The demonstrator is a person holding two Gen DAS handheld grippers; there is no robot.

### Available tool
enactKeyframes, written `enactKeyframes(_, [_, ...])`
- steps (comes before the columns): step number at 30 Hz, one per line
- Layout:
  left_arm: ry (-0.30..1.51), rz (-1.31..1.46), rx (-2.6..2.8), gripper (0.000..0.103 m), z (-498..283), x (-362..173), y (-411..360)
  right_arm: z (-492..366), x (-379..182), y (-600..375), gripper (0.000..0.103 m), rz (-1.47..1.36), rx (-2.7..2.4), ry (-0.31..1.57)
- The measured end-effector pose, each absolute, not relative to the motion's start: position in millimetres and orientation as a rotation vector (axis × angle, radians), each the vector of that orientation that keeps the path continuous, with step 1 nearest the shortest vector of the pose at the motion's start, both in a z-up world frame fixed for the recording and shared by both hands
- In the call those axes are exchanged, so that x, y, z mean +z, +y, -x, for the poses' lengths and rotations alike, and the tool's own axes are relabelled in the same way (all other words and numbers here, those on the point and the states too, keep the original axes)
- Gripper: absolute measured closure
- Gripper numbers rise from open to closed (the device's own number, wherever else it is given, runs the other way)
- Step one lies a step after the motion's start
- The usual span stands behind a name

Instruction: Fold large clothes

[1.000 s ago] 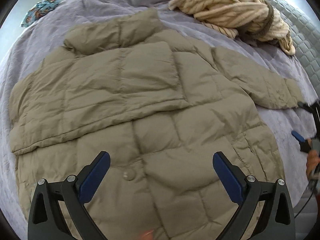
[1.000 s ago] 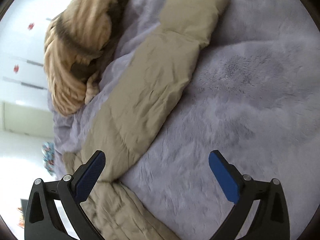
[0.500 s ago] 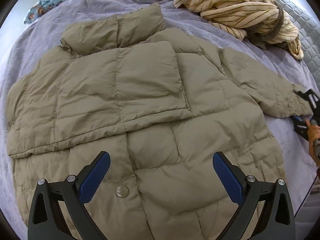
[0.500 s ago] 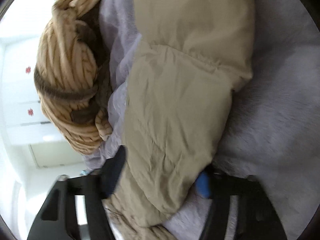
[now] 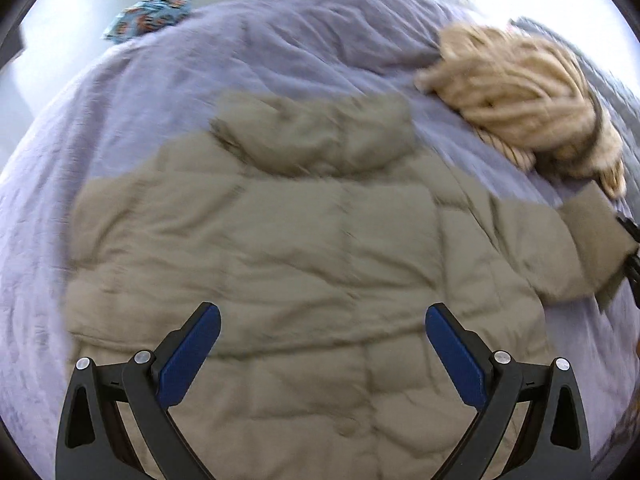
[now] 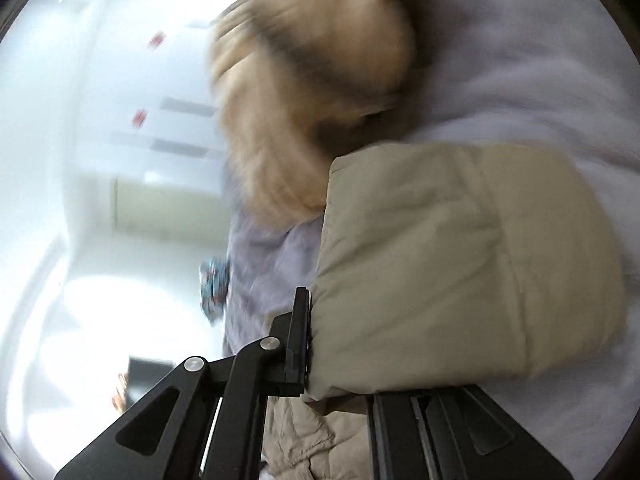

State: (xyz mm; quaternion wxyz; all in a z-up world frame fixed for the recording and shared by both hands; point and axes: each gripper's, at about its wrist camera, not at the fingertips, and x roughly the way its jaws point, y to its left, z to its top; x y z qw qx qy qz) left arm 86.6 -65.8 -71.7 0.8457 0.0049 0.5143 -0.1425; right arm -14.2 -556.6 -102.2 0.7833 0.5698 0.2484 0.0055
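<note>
On the bed, at the sleeve end: the right gripper (image 6: 316, 364) is clamped on the cuff end of the jacket's sleeve (image 6: 460, 264); its jaws have just been closing, and the padded cloth sits pinched between them, bulging out ahead of the fingers.
Right gripper seen from the left wrist: only a dark sliver of it (image 5: 632, 252) shows at the picture's right edge, touching the sleeve's end (image 5: 592, 236).
Left gripper: the left gripper (image 5: 322, 328) hangs over the lower front of the jacket with its blue pads (image 5: 188, 356) spread wide and nothing between them; whether the tips touch the cloth cannot be told.
Jacket, place: the tan quilted jacket (image 5: 288, 264) lies spread flat on the grey-lilac bed cover (image 5: 260, 48), filling the middle of the left wrist view.
Jacket, long axis: it runs from the hem, under the left gripper, up the picture to the collar (image 5: 316, 132), which points away from the camera.
Sleeve, direction: it stretches out to the right of the body, crosswise to that axis, its end raised off the cover.
Snap: a round button (image 5: 347, 426) sits low on the front between the gripper's fingers.
Beyond the jacket: a cream striped garment (image 5: 520, 96) lies bunched to the upper right, near the sleeve end; a patterned blue cloth (image 5: 152, 8) lies past the bed's far left edge.
Sharpness: both views are motion-blurred.
</note>
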Motion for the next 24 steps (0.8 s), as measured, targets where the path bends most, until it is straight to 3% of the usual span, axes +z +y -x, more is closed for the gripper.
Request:
enactKeyframes(6, [1.037, 0.033, -0.229, 0.001, -103.0, -61.3, -21.4, -60.4, -41.3, -434.5, 0.095, -0.84, 0.158, 0.626])
enactKeyframes(10, [1.026, 0.04, -0.187, 0.001, -107.9, -65.5, 3.5, -89.3, -36.4, -335.3, 0.095, -0.546, 0.203, 0.716])
enactKeyframes(15, [1.031, 0.074, -0.138, 0.001, -112.5, -78.1, 29.2, -121.9, -85.6, -256.0, 0.095, -0.408, 0.243, 0.868])
enactKeyframes(24, [1.076, 0.089, -0.145, 0.001, -114.6, -105.0, 32.2, -108.4, -168.1, -253.0, 0.092, -0.546, 0.163, 1.078])
